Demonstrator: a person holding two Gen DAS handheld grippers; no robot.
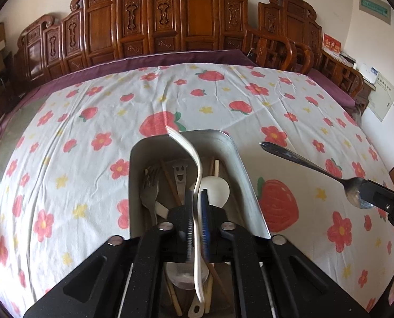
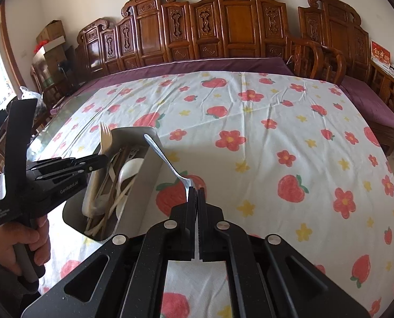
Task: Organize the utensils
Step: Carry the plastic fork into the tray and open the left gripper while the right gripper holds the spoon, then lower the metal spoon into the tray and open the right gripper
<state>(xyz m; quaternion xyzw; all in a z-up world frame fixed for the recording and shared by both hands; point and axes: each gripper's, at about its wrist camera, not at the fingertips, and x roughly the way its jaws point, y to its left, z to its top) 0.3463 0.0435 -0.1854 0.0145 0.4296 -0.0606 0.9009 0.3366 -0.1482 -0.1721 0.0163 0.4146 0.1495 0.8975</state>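
- Left hand-held gripper (image 1: 197, 206) clamped on a pale fork (image 1: 194, 175), held over the metal tray (image 1: 246, 175) on the table (image 1: 64, 137).
- Right hand-held gripper (image 2: 197, 198) clamped on a metal spoon (image 2: 167, 159), just right of the tray.
- We judge the step as sorting; next, lower each piece into the tray.
- The tray's jumbled contents are partly hidden by the left gripper.
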